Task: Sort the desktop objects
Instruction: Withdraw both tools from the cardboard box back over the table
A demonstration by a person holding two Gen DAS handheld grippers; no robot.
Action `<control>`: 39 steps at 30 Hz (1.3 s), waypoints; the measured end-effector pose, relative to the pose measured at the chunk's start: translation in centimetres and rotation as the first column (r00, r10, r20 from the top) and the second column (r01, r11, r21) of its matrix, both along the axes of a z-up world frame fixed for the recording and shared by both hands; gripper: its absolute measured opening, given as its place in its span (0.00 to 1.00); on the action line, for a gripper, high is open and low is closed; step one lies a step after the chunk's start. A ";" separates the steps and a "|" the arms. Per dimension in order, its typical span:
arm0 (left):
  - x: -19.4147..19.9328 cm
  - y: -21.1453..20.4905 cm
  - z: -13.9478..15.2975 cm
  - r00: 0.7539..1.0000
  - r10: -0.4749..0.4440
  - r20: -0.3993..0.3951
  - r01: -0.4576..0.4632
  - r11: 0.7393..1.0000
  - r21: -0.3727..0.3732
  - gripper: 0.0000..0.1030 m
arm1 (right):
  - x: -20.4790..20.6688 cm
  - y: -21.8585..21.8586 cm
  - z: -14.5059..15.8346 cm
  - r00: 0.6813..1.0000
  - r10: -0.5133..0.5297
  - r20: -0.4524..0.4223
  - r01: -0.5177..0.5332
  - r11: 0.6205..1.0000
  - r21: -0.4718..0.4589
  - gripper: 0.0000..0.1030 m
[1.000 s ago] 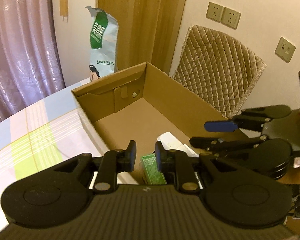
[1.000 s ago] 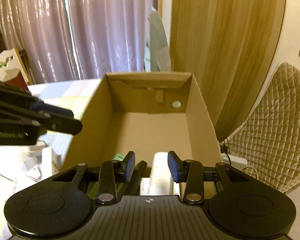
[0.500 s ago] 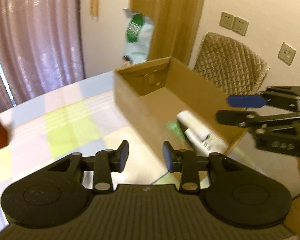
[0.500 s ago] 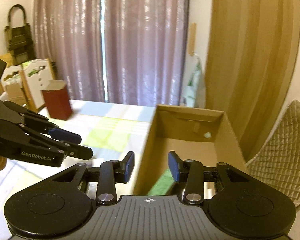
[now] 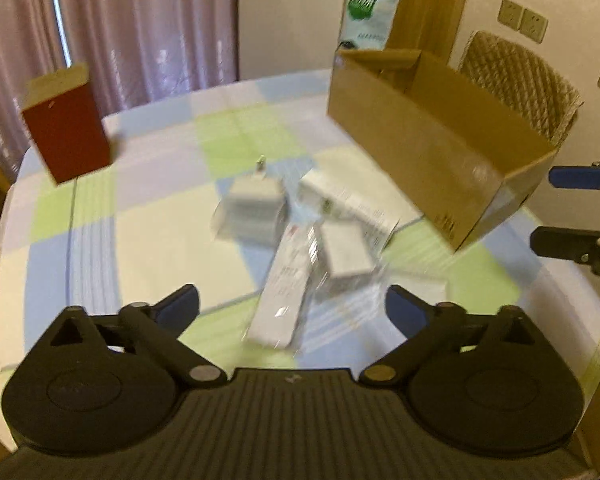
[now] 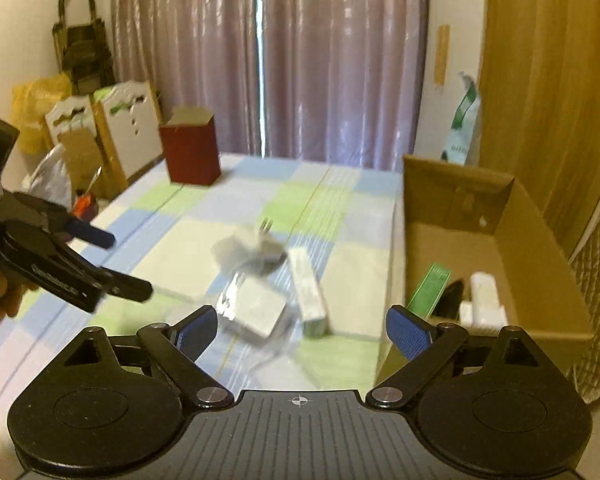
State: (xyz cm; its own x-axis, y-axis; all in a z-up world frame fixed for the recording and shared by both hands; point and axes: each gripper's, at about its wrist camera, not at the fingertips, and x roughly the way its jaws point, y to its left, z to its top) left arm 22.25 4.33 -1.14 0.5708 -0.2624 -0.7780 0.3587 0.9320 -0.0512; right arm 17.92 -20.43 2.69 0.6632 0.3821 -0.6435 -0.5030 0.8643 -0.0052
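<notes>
Several items already sit in the cardboard box point(image 6: 496, 236); four white packages point(image 5: 300, 232) remain on the worktop point(image 5: 140, 240). Left claw point(image 5: 292, 312) and right claw point(image 6: 298, 330) both spread apart, empty.

- Warm, yellowish indoor light, fairly dim; daylight leaks thru a slit in the curtains point(image 6: 260, 56).
- Motion blur in both views: white items point(image 5: 300, 232) on the tablecloth point(image 5: 148, 216) smeared, box point(image 5: 432, 148) edges soft.
- Grippers at bottom stay sharp.
- Shiny wrap on the items gives small glare streaks.
- Strong fisheye bend at edges; dark corners.
- Shadows soft and weak.
</notes>
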 end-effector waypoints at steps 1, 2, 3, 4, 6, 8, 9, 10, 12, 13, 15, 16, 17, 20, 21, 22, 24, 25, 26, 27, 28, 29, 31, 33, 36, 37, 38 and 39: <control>-0.4 0.3 -0.3 1.000 0.001 -0.010 -0.001 1.000 0.001 0.99 | -0.4 0.0 -0.4 1.000 0.009 -0.010 -0.009 1.000 -0.017 0.91; -0.8 0.6 -0.5 1.000 0.002 -0.017 -0.002 1.000 0.003 0.99 | -0.6 0.2 -0.9 1.000 0.019 -0.023 -0.020 0.999 -0.033 0.91; -1.2 0.8 -0.8 1.000 0.004 -0.023 -0.004 1.000 0.004 0.99 | -0.8 0.5 -1.4 0.999 0.026 -0.034 -0.027 0.998 -0.050 0.91; -1.5 1.0 -1.0 1.000 0.005 -0.027 -0.005 1.000 0.007 0.99 | -1.2 0.5 -1.8 0.999 0.026 -0.044 -0.029 0.998 -0.061 0.91; -2.0 1.3 -1.4 0.999 0.010 -0.033 -0.010 1.000 0.009 0.99 | -1.6 0.4 -2.8 0.997 0.021 -0.076 -0.026 0.997 -0.067 0.91; -2.5 1.6 -1.7 0.999 0.014 -0.039 -0.014 1.000 0.009 0.99 | -1.9 0.3 -3.7 0.995 0.016 -0.102 -0.023 0.997 -0.070 0.91; -2.8 1.7 -1.7 0.999 0.014 -0.042 -0.014 1.000 0.009 0.99 | -2.0 0.3 -4.1 0.994 0.017 -0.110 -0.026 0.997 -0.078 0.91; -3.0 1.7 -1.8 0.999 0.014 -0.045 -0.014 1.000 0.008 0.99 | -2.1 0.4 -4.5 0.993 0.019 -0.117 -0.029 0.996 -0.086 0.91; -3.3 1.8 -1.9 0.999 0.013 -0.049 -0.013 1.000 0.005 0.99 | -2.2 0.4 -5.2 0.992 0.030 -0.123 -0.043 0.993 -0.106 0.91; -3.4 1.9 -2.0 0.999 0.013 -0.051 -0.012 1.000 0.004 0.99 | -2.4 0.5 -5.5 0.992 0.037 -0.125 -0.051 0.992 -0.115 0.91; -3.7 1.9 -2.0 0.999 0.014 -0.052 -0.014 1.000 0.001 0.99 | -2.5 0.6 -5.9 0.990 0.052 -0.131 -0.069 0.989 -0.130 0.91; -3.7 2.0 -2.0 0.999 0.015 -0.051 -0.015 1.000 -0.001 0.99 | -2.6 0.6 -6.1 0.990 0.058 -0.131 -0.076 0.988 -0.137 0.91; -3.7 2.0 -2.1 0.999 0.017 -0.052 -0.018 1.000 -0.004 0.99 | -2.7 0.7 -6.3 0.989 0.064 -0.131 -0.083 0.986 -0.144 0.91; -3.8 1.9 -2.2 0.998 0.021 -0.055 -0.021 1.000 -0.006 0.99 | -2.6 0.8 -6.9 0.987 0.077 -0.141 -0.099 0.983 -0.154 0.91; -3.8 1.8 -2.2 0.998 0.021 -0.057 -0.021 1.000 -0.005 0.99 | -2.5 0.8 -7.1 0.986 0.080 -0.146 -0.103 0.983 -0.155 0.91; -3.8 1.8 -2.3 0.998 0.021 -0.059 -0.021 1.000 -0.005 0.99 | -2.4 0.8 -7.2 0.985 0.085 -0.148 -0.108 0.981 -0.160 0.91; -3.9 1.6 -2.4 0.998 0.022 -0.064 -0.022 1.000 -0.004 0.99 | -2.1 0.8 -7.5 0.984 0.095 -0.152 -0.121 0.978 -0.172 0.91; -3.9 1.6 -2.5 0.998 0.023 -0.066 -0.023 1.000 -0.004 0.99 | -2.0 0.9 -7.7 0.983 0.100 -0.154 -0.127 0.976 -0.177 0.91; -3.9 1.5 -2.6 0.997 0.024 -0.069 -0.024 1.000 -0.004 0.99 | -1.9 0.9 -7.8 0.982 0.105 -0.156 -0.133 0.974 -0.183 0.91; -3.9 1.4 -2.7 0.997 0.025 -0.071 -0.025 1.000 -0.002 0.99 | -1.7 1.1 -8.0 0.982 0.115 -0.153 -0.144 0.971 -0.193 0.91; -3.9 1.3 -2.8 0.997 0.026 -0.074 -0.026 1.000 -0.001 0.99 | -1.4 1.2 -8.2 0.981 0.127 -0.148 -0.156 0.967 -0.203 0.91; -3.9 1.2 -2.9 0.997 0.027 -0.076 -0.027 1.000 0.000 0.99 | -1.2 1.4 -8.4 0.980 0.139 -0.144 -0.168 0.962 -0.214 0.91; -4.0 1.1 -3.0 0.996 0.031 -0.081 -0.031 1.000 0.001 0.99 | -0.5 1.9 -8.9 0.976 0.171 -0.137 -0.199 0.952 -0.232 0.91; -4.0 1.0 -3.1 0.996 0.033 -0.086 -0.033 0.999 0.003 0.99 | 0.4 2.5 -9.4 0.971 0.195 -0.138 -0.224 0.942 -0.250 0.91; -4.1 1.0 -3.3 0.995 0.038 -0.092 -0.037 0.999 0.007 0.99 | 1.8 3.5 -10.2 0.964 0.224 -0.142 -0.256 0.926 -0.276 0.91; -4.1 1.1 -3.4 0.995 0.040 -0.096 -0.039 0.999 0.010 0.99 | 2.3 3.8 -10.5 0.962 0.234 -0.144 -0.266 0.921 -0.285 0.91; -4.1 1.1 -3.5 0.994 0.044 -0.099 -0.043 0.999 0.013 0.99 | 2.7 4.2 -10.8 0.958 0.245 -0.149 -0.280 0.914 -0.295 0.91; -4.1 1.1 -3.6 0.993 0.049 -0.103 -0.048 0.999 0.014 0.99 | 3.2 4.5 -11.1 0.954 0.257 -0.154 -0.293 0.906 -0.305 0.91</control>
State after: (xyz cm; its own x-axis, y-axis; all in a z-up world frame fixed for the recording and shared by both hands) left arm 18.16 5.47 -4.74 0.4987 -0.2269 -0.8366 0.3066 0.9489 -0.0745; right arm 21.08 -15.91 -8.39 0.4812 0.3006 -0.8235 -0.7338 0.6521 -0.1908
